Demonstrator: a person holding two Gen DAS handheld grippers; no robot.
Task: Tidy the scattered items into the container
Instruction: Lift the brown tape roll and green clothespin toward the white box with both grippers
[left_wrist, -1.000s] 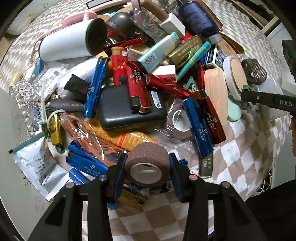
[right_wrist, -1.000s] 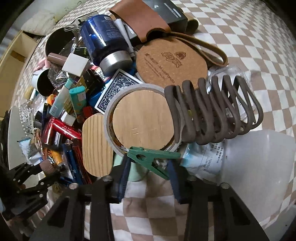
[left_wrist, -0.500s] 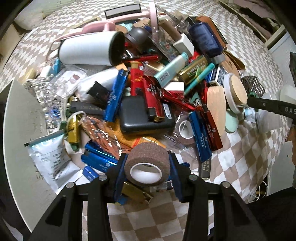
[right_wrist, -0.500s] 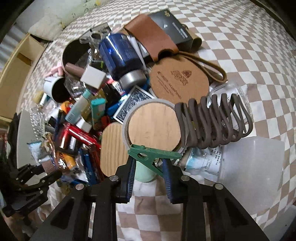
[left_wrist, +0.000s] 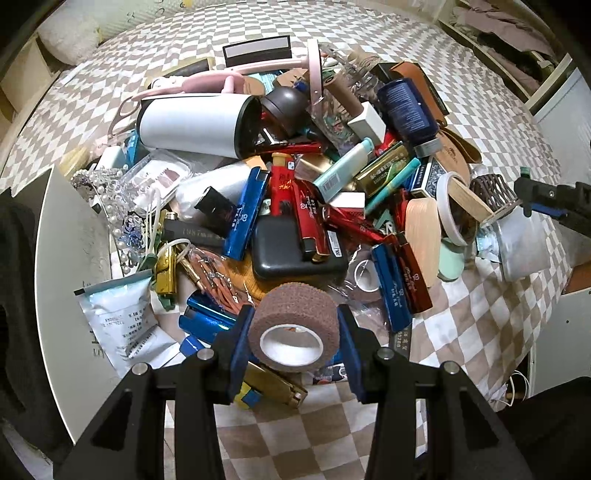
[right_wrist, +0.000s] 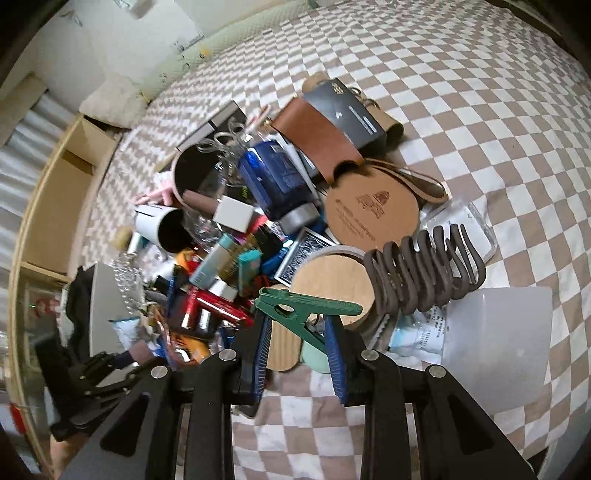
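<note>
Two tongs gripping, left tongs (left_wrist: 293, 334) brown fuzzy tape roll (left_wrist: 293, 325), right tongs (right_wrist: 297, 345) green clothespin (right_wrist: 303, 314)

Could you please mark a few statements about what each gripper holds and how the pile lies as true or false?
1. The left gripper grips a brown bandage roll. True.
2. The right gripper is empty. False: it holds a green clothespin.
3. The white tumbler stands upright. False: it lies on its side.
4. The items rest on a checkered cloth. True.
5. The black case lies apart from the pile. False: it sits within the pile.
</note>
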